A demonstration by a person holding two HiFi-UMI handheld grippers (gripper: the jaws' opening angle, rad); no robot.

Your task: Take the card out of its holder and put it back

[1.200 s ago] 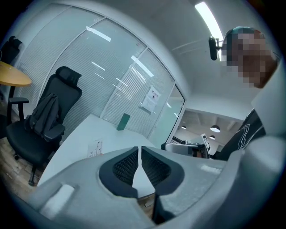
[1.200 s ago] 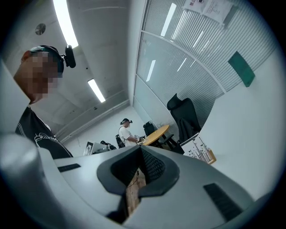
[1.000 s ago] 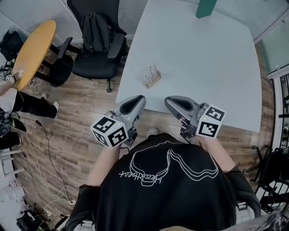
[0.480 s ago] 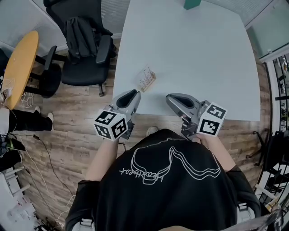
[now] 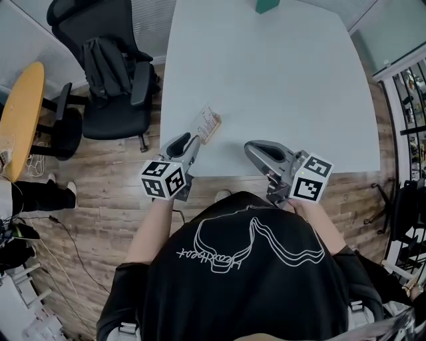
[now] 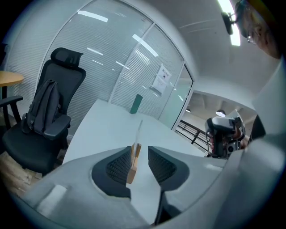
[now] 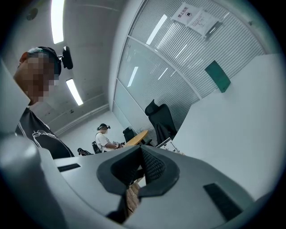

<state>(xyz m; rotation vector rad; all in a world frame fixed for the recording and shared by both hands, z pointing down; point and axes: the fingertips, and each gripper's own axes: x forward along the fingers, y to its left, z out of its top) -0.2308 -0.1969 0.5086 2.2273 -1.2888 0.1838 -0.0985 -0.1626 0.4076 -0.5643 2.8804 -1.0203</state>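
— Left tongs (image 6: 139, 152) first: how do they stand?

— Spread. They have just been opening, and they pinch nothing. The wooden holder (image 6: 132, 166) shows in the gap, closer to the left pad. From the left gripper view I can't be sure whether its base sits between the tips or just past them.

— And the card?

— The clear card (image 5: 203, 120) is in the holder's slot, standing upright and edge-on to the left gripper view. Holder and card stand on the white table (image 5: 266, 80), near its near left corner. In the head view they are right at the tip of the left tongs.

— Right tongs?

— Right tongs (image 7: 140, 154) are pressed together and empty. They are held about level over the table's near edge, well to the right of the holder.

— What else is about?

— A green block (image 5: 267, 5) stands at the far edge of the table. On the wood floor to the left is a black office chair (image 5: 113, 120) with a dark backpack (image 5: 106, 63) on it. Farther left is a round yellow table (image 5: 16, 123).
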